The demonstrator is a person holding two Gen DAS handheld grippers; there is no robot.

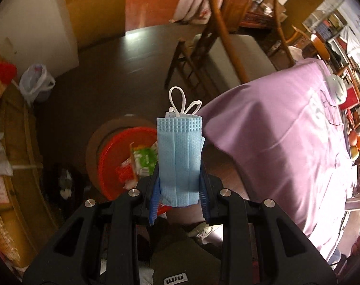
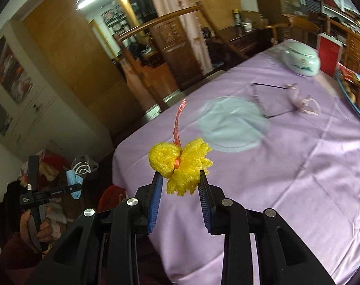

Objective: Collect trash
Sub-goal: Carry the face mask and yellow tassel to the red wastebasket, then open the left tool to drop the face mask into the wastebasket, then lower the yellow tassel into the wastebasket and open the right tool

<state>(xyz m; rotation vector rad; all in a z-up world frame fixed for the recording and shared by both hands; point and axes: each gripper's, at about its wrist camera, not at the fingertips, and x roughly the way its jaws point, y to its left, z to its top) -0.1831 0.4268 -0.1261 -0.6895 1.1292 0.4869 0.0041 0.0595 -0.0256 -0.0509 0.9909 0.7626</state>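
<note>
My left gripper [image 1: 180, 178] is clamped on a folded blue face mask [image 1: 178, 159], ear loops sticking up past the tips; my right gripper [image 2: 180, 180] pinches a yellow foam net wad [image 2: 180, 166] with a pink strip trailing off it. Both pieces of trash are held in the air, none dropped yet. The red bin [image 1: 122, 152] sits on the floor right below the mask, already holding wrappers. Risks: the mask is wide and could drift onto the rim or floor if I let go off-centre, and the foam is held only by its edge, so a quick swing could shake it loose. The right load hangs over the table's purple cloth [image 2: 286, 166] — well off the bin. Farther out: dark floor, wooden chair [image 1: 218, 35], cabinets, cluttered shelves
</note>
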